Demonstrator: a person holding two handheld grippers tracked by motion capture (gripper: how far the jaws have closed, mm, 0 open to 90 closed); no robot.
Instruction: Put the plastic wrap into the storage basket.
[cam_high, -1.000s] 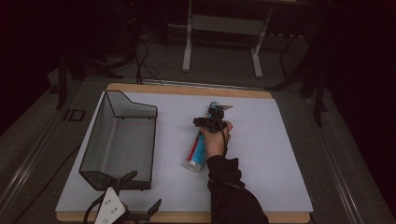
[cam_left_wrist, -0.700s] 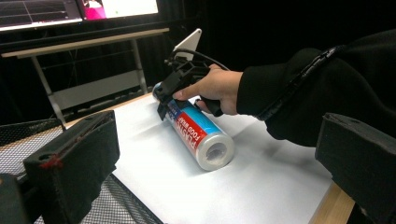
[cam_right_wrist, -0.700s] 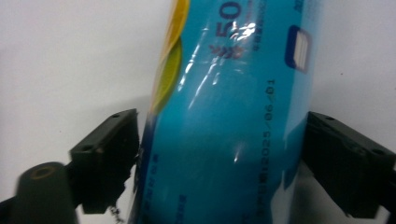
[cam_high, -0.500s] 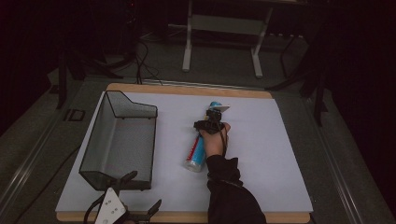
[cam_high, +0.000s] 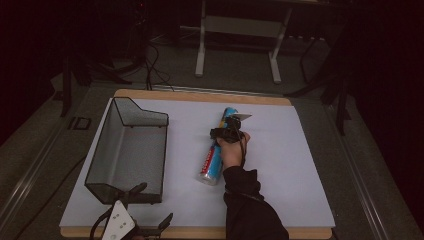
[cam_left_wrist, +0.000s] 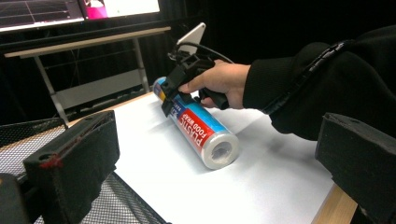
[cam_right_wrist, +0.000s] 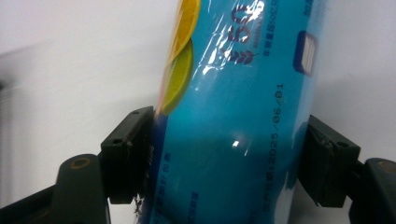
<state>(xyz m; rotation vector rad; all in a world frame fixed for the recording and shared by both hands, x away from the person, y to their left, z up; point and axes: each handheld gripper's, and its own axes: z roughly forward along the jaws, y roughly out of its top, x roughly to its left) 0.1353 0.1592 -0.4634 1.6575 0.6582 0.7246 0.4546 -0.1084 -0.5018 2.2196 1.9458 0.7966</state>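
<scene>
While the roll of plastic food wrap (cam_high: 215, 155) lies on its side near the middle of the white-covered bench (cam_high: 295, 165), the right gripper (cam_high: 226, 133) sits over its far half, held by the person's right hand (cam_high: 233, 151), whose black sleeve (cam_high: 247, 210) comes in from the bottom of the high view. From the right gripper view, the 2 black jaws stand on either side of the blue roll (cam_right_wrist: 233, 121), each pad touching or almost touching the shiny film, so the gripper is pinching the roll or just about to; I cannot tell how firmly. From the left gripper view the roll (cam_left_wrist: 201, 126) shows its red and blue label and its open cardboard core facing the camera, with the right gripper (cam_left_wrist: 170, 95) straddling its far end.

The left gripper (cam_high: 131, 227) rests at the near edge of the bench, jaws spread wide with nothing between them, just in front of the black wire mesh basket (cam_high: 127, 150). That basket stands on the left part of the bench, well apart from the roll
</scene>
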